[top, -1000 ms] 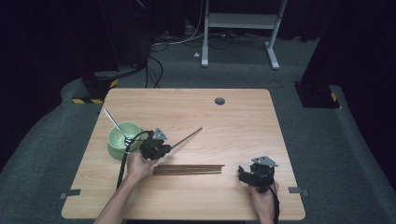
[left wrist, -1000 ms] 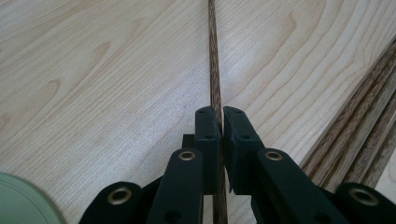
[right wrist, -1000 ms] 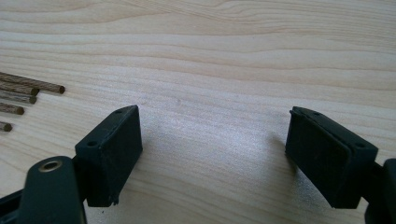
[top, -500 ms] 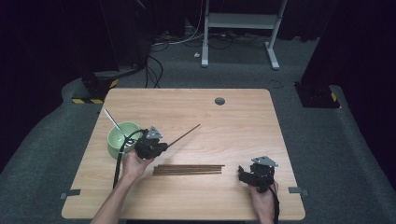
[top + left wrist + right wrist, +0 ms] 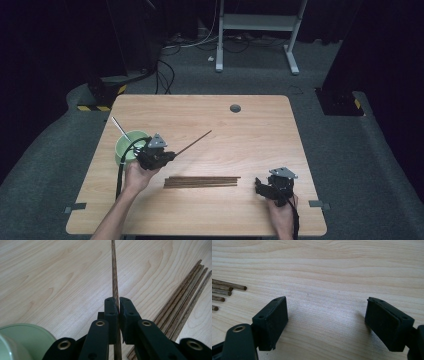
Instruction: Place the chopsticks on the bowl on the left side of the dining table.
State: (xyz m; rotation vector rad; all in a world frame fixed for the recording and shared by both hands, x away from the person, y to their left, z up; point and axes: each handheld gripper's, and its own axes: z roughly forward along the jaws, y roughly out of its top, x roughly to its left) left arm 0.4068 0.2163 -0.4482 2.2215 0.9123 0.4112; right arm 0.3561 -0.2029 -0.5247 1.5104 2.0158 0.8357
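My left gripper pinches one wooden chopstick above the table, beside the green bowl; my right gripper rests spread near the chopstick bundle

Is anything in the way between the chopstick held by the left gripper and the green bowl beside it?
Nothing visible blocks it. The left gripper is shut on the chopstick, right beside the green bowl. One chopstick already leans in the bowl at its far side, leaving most of the opening free.
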